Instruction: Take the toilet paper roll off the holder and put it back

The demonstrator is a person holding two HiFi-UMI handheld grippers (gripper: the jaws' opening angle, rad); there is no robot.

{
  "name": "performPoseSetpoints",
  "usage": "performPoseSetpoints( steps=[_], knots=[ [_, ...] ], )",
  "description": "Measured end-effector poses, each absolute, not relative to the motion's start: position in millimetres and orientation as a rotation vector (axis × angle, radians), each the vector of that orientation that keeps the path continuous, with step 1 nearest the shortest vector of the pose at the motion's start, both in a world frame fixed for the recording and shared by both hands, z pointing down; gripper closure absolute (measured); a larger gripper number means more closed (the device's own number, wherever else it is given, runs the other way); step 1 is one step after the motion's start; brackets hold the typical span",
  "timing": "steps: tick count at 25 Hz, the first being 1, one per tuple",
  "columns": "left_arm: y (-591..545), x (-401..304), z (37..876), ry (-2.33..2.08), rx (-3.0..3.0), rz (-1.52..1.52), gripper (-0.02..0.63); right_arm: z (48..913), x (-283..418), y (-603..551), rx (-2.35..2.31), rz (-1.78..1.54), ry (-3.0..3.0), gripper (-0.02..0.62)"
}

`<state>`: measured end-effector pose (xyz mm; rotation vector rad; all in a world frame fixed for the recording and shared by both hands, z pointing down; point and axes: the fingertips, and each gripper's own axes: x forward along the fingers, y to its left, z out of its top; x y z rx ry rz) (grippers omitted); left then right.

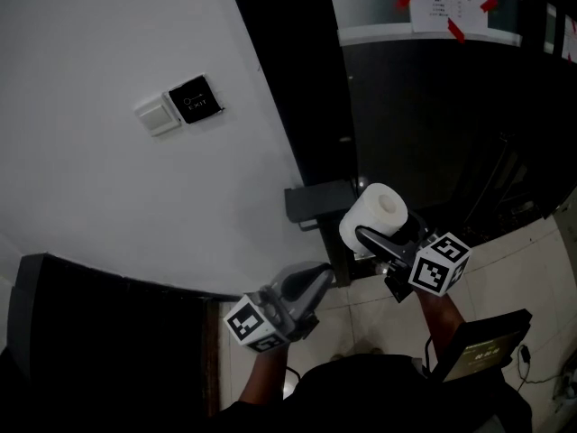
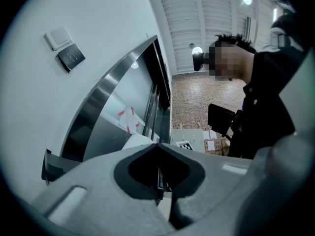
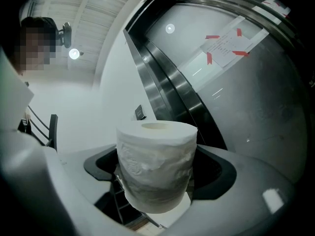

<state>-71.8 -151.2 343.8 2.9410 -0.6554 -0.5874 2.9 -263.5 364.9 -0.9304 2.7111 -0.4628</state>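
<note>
My right gripper (image 1: 366, 230) is shut on a white toilet paper roll (image 1: 379, 213), which stands upright with its cardboard core facing up. In the right gripper view the roll (image 3: 156, 163) fills the space between the jaws of the right gripper (image 3: 157, 183), and both jaws press its sides. A dark grey holder bracket (image 1: 318, 203) juts from the white wall just left of the roll, with nothing on it. My left gripper (image 1: 315, 283) hangs lower and to the left, jaws shut with nothing between them; in its own view the left gripper (image 2: 160, 149) shows its jaws meeting.
A black panel (image 1: 194, 99) and a white switch plate (image 1: 159, 115) sit on the wall at upper left. A dark metal door with a taped paper notice (image 1: 441, 3) stands behind the roll. A dark flat device (image 1: 482, 348) lies on the tiled floor at lower right.
</note>
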Motion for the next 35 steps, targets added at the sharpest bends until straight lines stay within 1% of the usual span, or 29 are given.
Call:
performPoseSetpoints(
  steps=[5, 13, 18, 21, 25, 30, 35],
  knots=[
    [-151, -70, 348, -0.672, 2.959, -0.550, 0.609, 366, 3, -263, -0.914, -0.476, 2.705, 0.161],
    [-150, -71, 344, -0.653, 2.955, -0.592, 0.609, 366, 3, -263, -0.911, -0.477, 2.710, 0.161],
    [-147, -67, 346, -0.648, 2.987, -0.529, 0.609, 365, 1, -261, -0.903, -0.481, 2.720, 0.161],
    [-148, -71, 347, -0.623, 2.931, -0.587, 0.608, 364, 0, -261, -0.898, -0.482, 2.718, 0.161],
    [-148, -72, 350, -0.642, 2.932, -0.570, 0.609, 365, -1, -260, -0.903, -0.488, 2.725, 0.161],
    [-147, -74, 338, -0.621, 2.921, -0.640, 0.609, 367, -2, -261, -0.901, -0.498, 2.724, 0.161],
    [-149, -74, 344, -0.636, 2.925, -0.600, 0.609, 366, -2, -260, -0.905, -0.503, 2.723, 0.161]
  ],
)
